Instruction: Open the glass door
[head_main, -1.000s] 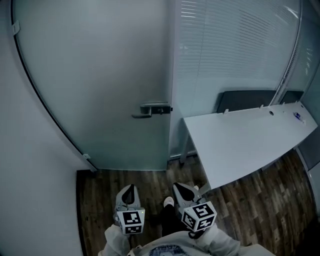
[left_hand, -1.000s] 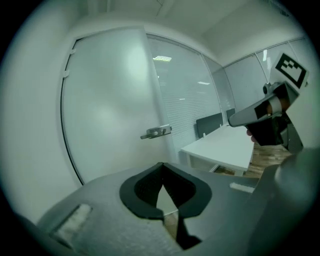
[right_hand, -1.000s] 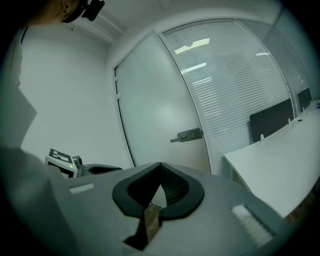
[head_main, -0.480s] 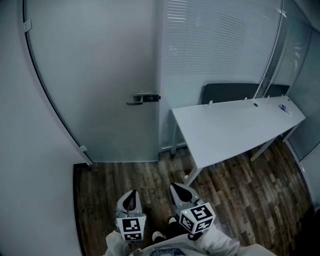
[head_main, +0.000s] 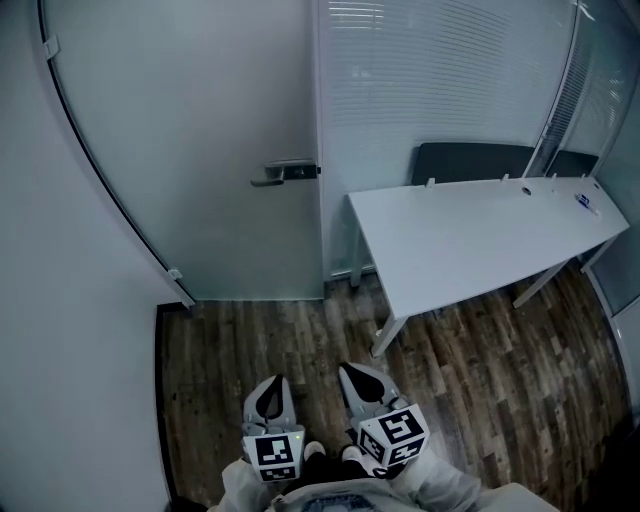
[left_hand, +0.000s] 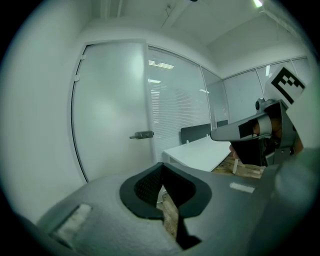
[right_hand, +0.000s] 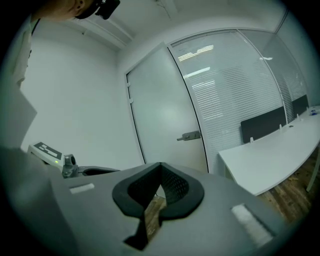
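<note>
The frosted glass door (head_main: 200, 140) with its grey metal lever handle (head_main: 285, 172) is seen closed at the far left; the left gripper (head_main: 274, 392) and right gripper (head_main: 355, 378) are clenched on nothing, well apart from it

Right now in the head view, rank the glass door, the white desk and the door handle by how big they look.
1. glass door: largest.
2. white desk: second, though it sits nearer the camera.
3. door handle: far the smallest.

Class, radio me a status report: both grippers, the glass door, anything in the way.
Left gripper and right gripper shut, empty. Glass door closed, handle untouched. White desk right of door, not blocking.
</note>
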